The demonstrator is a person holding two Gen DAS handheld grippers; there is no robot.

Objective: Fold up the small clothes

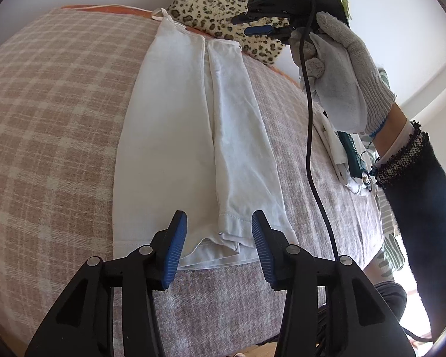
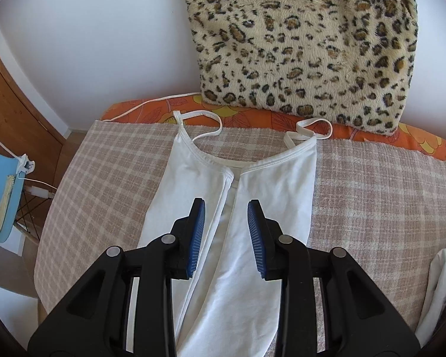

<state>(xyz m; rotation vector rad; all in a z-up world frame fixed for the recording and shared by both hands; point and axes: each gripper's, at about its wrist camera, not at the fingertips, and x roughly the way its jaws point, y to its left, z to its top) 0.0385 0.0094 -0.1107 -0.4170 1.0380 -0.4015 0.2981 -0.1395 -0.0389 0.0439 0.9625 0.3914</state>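
i see the white camisole flat on the plaid blanket, both sides folded in. left hand-held gripper and right hand-held gripper both released above it.

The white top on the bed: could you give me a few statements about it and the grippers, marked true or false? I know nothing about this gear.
1. The white top has both long sides folded in toward the middle. True.
2. The left gripper is clamped on the hem. False: it is open, its fingers either side of the hem.
3. The right gripper holds nothing. True.
4. The top lies on a bare wooden table. False: it lies on a checked blanket.
5. A leopard-print cushion stands beyond the straps. True.
6. The top's straps are black. False: they are white.
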